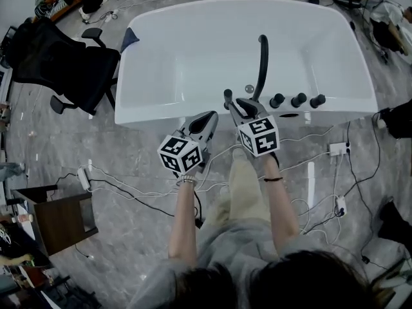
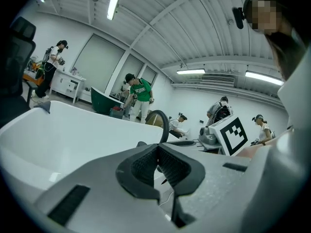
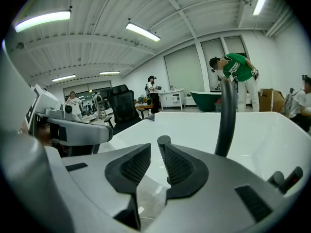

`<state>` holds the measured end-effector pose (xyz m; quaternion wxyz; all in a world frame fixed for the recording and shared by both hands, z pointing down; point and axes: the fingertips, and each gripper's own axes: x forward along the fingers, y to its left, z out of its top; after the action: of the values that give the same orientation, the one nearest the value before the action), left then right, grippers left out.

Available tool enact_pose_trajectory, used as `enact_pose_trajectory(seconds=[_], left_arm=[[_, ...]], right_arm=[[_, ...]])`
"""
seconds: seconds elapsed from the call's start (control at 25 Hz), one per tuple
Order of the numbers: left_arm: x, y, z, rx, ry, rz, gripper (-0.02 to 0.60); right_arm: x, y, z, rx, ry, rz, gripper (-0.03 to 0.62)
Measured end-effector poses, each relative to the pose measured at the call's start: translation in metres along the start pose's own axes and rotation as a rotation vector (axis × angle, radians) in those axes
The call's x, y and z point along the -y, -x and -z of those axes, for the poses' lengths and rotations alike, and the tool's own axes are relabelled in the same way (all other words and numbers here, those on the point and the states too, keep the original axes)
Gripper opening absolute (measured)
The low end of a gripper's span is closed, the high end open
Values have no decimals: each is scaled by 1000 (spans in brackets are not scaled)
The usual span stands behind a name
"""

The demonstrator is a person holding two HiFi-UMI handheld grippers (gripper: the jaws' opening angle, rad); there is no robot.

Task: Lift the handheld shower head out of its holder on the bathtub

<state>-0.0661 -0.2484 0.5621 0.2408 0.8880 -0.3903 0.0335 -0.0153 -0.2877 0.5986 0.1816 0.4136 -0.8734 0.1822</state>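
The right gripper (image 3: 154, 150) had its jaws narrowly parted and empty. The shower head (image 3: 164, 141) at twelve o'clock might have been nudged, not straddled. The left gripper (image 2: 156, 154) was pressed together.

Tub basin (image 1: 193, 56) open ahead. Passage along near rim (image 1: 151, 116) blocked by curved black spout (image 1: 261, 63), three knobs (image 1: 297, 100) just right of it.

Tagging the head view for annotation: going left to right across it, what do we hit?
Black office chair → left gripper → right gripper → three black knobs → white power strip.
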Motion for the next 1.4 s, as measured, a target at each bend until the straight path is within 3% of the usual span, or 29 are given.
enact_pose_trajectory(seconds=[0.68,1.4], left_arm=[[-49,-38,53,-82,119,-59,5],[-76,-52,83,-116,193,-88,5]], right_arm=[[24,-77,55,-123,-33,-67,160],[36,-118,80,-197,-21,-29,160]])
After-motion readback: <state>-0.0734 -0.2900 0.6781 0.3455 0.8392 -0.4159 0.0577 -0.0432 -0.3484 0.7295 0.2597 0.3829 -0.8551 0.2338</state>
